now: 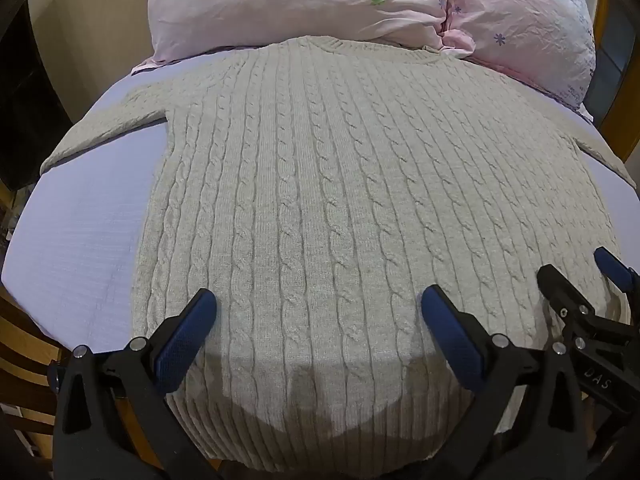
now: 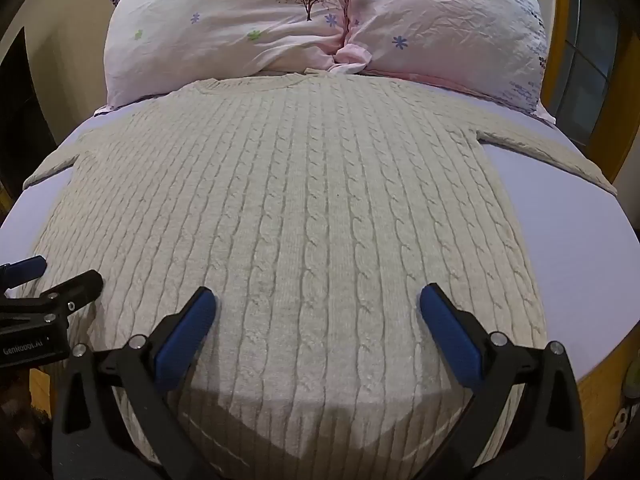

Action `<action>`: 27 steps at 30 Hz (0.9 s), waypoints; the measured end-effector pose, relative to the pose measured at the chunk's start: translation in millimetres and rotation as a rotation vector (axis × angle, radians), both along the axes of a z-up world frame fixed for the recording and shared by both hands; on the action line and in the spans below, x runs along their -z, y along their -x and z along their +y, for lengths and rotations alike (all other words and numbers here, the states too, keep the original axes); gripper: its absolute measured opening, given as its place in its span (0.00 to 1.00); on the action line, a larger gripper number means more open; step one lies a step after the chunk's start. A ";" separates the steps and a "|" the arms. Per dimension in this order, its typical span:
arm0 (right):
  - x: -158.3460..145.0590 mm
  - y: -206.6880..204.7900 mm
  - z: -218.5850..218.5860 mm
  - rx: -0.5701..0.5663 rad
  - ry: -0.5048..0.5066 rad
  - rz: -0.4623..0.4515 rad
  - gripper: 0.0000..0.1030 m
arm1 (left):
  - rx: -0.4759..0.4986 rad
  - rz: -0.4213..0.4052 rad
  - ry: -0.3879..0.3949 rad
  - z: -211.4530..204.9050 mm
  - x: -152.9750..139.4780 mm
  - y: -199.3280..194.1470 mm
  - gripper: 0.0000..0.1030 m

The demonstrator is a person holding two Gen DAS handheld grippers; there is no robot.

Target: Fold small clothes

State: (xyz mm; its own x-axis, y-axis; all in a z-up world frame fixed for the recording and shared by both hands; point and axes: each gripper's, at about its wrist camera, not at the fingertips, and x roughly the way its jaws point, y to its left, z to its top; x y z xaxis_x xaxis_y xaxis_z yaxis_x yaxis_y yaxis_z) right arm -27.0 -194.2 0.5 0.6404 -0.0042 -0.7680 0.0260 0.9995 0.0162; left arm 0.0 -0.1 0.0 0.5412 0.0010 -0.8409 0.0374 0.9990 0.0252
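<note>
A cream cable-knit sweater (image 1: 320, 184) lies flat on a lavender bed sheet (image 1: 80, 240), neck away from me, sleeves spread to both sides. It also fills the right wrist view (image 2: 304, 208). My left gripper (image 1: 318, 300) is open and empty, hovering over the hem's left half. My right gripper (image 2: 316, 298) is open and empty over the hem's right half. The right gripper shows at the right edge of the left wrist view (image 1: 576, 276); the left gripper shows at the left edge of the right wrist view (image 2: 60, 272).
Two pink floral pillows (image 1: 304, 4) (image 2: 440, 20) lie at the head of the bed, just beyond the sweater's collar. A wooden bed frame (image 2: 596, 400) runs along the near edge. Bare sheet (image 2: 568, 240) flanks the sweater on both sides.
</note>
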 end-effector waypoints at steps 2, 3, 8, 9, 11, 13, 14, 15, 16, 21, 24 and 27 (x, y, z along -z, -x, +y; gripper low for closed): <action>0.0 0.3 -0.3 0.000 -0.003 -0.002 0.98 | 0.000 -0.002 0.001 0.1 -0.1 0.1 0.99; 0.0 0.4 -0.3 0.001 -0.001 -0.002 0.98 | 0.000 -0.002 0.001 0.0 -0.1 0.1 0.99; 0.0 0.8 -0.6 0.000 -0.002 0.000 0.98 | 0.001 -0.003 0.001 -0.1 -0.1 0.5 0.99; 0.0 0.8 -0.7 0.000 -0.001 0.000 0.98 | 0.001 -0.003 0.001 -0.1 -0.2 0.6 0.99; 0.2 0.4 0.5 0.000 -0.001 -0.001 0.98 | 0.001 -0.004 0.001 -0.2 -0.3 0.6 0.99; 0.4 0.1 1.7 -0.001 -0.001 -0.003 0.98 | 0.000 -0.003 0.001 0.1 -0.1 0.1 0.99; 0.5 -0.1 2.3 -0.001 -0.001 -0.003 0.98 | 0.000 -0.003 0.001 0.1 -0.1 0.1 0.99; -0.6 2.4 -4.2 -0.001 -0.001 -0.004 0.98 | 0.000 -0.004 0.001 0.1 -0.1 0.0 0.99; -0.7 2.3 -3.8 -0.001 -0.001 -0.004 0.98 | 0.000 -0.003 0.001 0.0 -0.1 0.1 0.99; -0.7 1.7 -2.4 0.000 -0.001 -0.004 0.98 | 0.000 -0.005 0.001 0.1 -0.1 0.1 0.99; -0.6 1.6 -2.2 0.000 -0.001 -0.004 0.98 | 0.000 -0.005 0.001 0.1 -0.2 0.1 0.99; -0.5 1.9 -2.5 -0.001 0.000 -0.004 0.98 | 0.000 -0.006 0.001 0.1 -0.2 0.1 0.99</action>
State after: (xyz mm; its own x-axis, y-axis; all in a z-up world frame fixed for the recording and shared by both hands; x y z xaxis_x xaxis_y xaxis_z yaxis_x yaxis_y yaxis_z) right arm -28.8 -196.7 1.0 0.6435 -0.0036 -0.7655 0.0254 0.9995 0.0167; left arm -0.1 0.0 0.2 0.5461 0.0004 -0.8377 0.0368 0.9990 0.0245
